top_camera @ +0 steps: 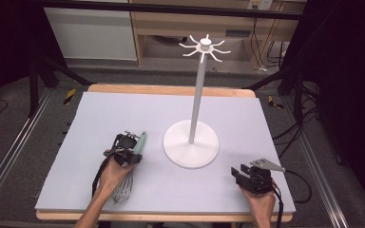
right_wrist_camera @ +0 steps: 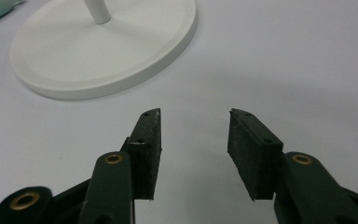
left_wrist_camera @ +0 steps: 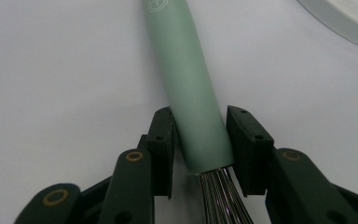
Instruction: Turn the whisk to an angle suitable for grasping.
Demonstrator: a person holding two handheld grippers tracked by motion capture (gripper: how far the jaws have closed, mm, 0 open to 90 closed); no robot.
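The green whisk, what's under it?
Under the whisk lies the pale table cover; the left gripper clamps its green handle just above the wires. The spot right beneath the handle is hidden, so contact there can't be checked.

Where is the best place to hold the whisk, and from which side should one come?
Grip the whisk on its green handle, near the wire end, coming from above: the handle is a smooth straight cylinder lying flat. The left tool already closes there.

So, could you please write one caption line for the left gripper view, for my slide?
Left gripper closed on the green handle of a whisk, beside the white stand base.
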